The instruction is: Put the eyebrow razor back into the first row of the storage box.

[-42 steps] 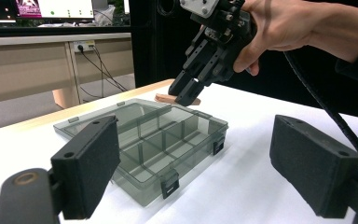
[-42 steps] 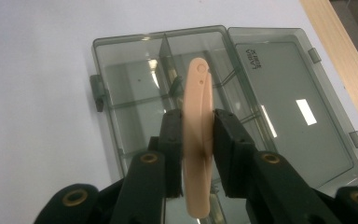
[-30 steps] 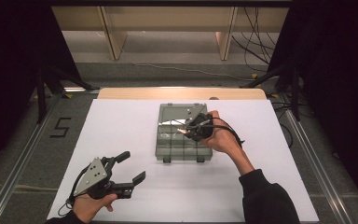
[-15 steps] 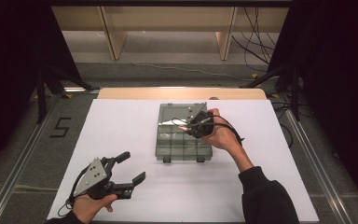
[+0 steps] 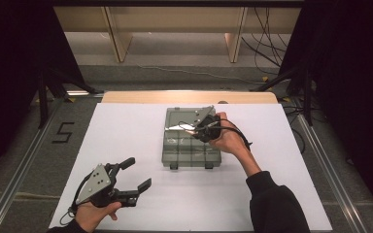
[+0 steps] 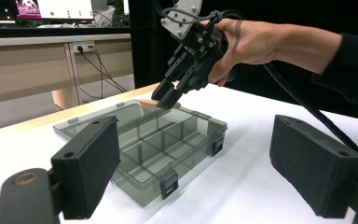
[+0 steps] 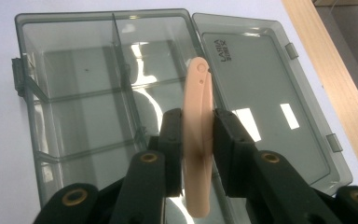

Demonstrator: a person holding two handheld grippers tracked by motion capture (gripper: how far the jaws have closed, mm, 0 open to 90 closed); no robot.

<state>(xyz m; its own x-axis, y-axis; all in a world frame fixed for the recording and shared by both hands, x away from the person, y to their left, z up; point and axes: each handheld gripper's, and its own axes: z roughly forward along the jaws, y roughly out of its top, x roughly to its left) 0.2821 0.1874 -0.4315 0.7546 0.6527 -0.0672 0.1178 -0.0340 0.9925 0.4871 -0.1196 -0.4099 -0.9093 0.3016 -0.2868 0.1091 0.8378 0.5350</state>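
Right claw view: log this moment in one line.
right claw: shut on peach strip | over open organizer box | left claw: open, idle on table

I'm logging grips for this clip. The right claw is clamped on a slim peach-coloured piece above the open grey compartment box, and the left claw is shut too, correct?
Not quite: the left claw is open, its pads standing wide apart with nothing between them, as the left gripper view shows. The right claw is indeed clamped on the peach-coloured piece above the open compartment box.
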